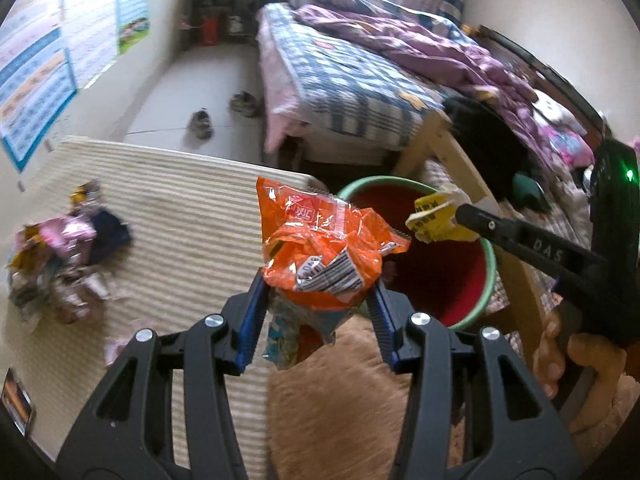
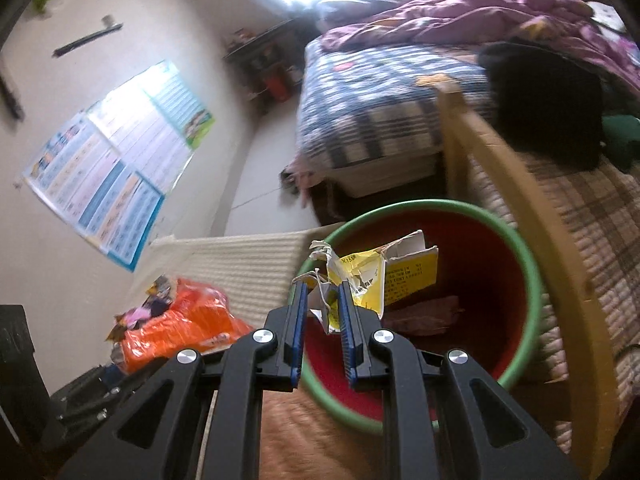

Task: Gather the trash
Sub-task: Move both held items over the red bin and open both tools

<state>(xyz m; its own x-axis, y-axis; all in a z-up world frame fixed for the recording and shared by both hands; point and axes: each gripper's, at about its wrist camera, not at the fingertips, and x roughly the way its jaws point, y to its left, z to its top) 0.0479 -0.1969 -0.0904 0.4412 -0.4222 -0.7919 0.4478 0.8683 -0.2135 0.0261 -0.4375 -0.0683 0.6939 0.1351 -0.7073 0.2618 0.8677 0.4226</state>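
The left claw (image 1: 318,300) is clamped on a crumpled orange wrapper (image 1: 324,248), its ridged blue pads (image 1: 250,320) pressing a glossy, creased foil pack with a white barcode patch; a smaller bluish scrap of film (image 1: 284,336) hangs beneath it between the pads. The wrapper is held in the air above the near edge of the worktop (image 1: 180,208), just beside the bin.

The right claw (image 2: 322,320) is nearly closed on a torn yellow carton (image 2: 384,280), flattened card with ragged edges, printed text and a pale inner face, held over the mouth of the bin (image 2: 528,280). A hand (image 1: 560,352) grips that tool's black handle.

The bin is a round bucket with a green rim and a red inside wall; a brownish scrap lies at its bottom. The worktop is covered in pale ribbed matting, and a heap of mixed wrappers (image 1: 68,248), pink, silver and dark, lies near its left edge.

Farther off stands a bed (image 1: 352,80) with a blue checked sheet and a rumpled purple quilt (image 1: 440,52). Two shoes (image 1: 202,122) sit on the pale floor.
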